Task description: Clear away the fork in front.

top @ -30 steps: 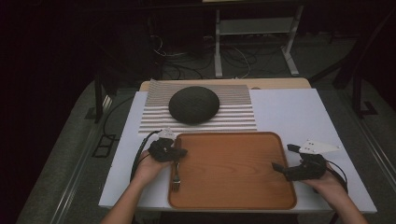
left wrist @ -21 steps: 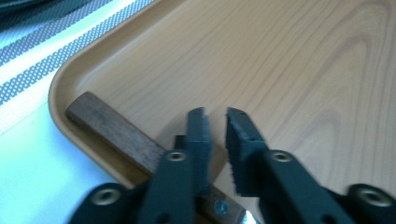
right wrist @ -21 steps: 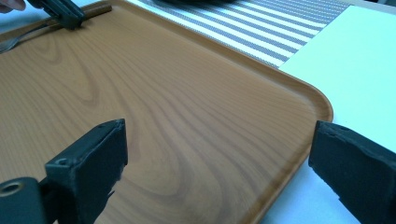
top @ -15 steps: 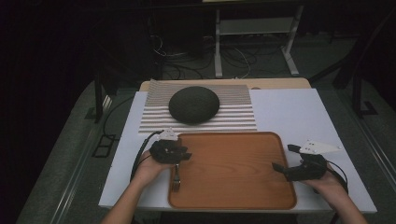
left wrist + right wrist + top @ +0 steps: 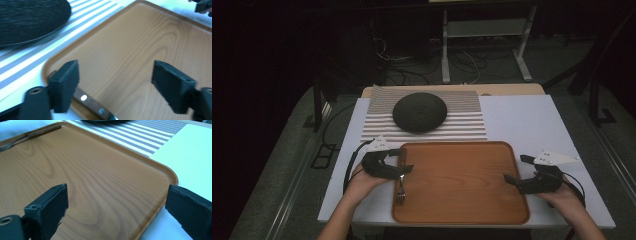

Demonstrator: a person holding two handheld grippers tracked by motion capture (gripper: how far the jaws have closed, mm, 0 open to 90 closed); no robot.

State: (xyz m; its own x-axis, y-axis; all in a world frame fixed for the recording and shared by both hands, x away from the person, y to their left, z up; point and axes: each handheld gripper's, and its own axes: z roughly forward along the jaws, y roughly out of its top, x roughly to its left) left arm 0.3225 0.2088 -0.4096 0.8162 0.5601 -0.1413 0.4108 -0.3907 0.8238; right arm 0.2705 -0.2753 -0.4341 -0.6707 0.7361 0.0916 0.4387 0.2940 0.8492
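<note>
Lab test bay, dim. White table [image 5: 522,120] on grey carpet [image 5: 287,165]; loose cables [image 5: 412,70] on the floor at the far side, beside a bare metal bench frame [image 5: 484,40].

1. The room around the table [image 5: 522,120] is dark; its walls cannot be made out, and the light falls mainly on the white tabletop.
2. The floor [image 5: 287,170] is grey and looks like carpet, paler near the table and fading to black farther off.
3. Behind the table stands a pale metal frame [image 5: 484,35] with two upright legs and splayed feet.
4. Loose cables [image 5: 407,70] lie tangled on the floor between that frame and the table's far edge.
5. A dark stand [image 5: 317,107] rises at the table's left, another dark leg [image 5: 596,95] at its right.
</note>
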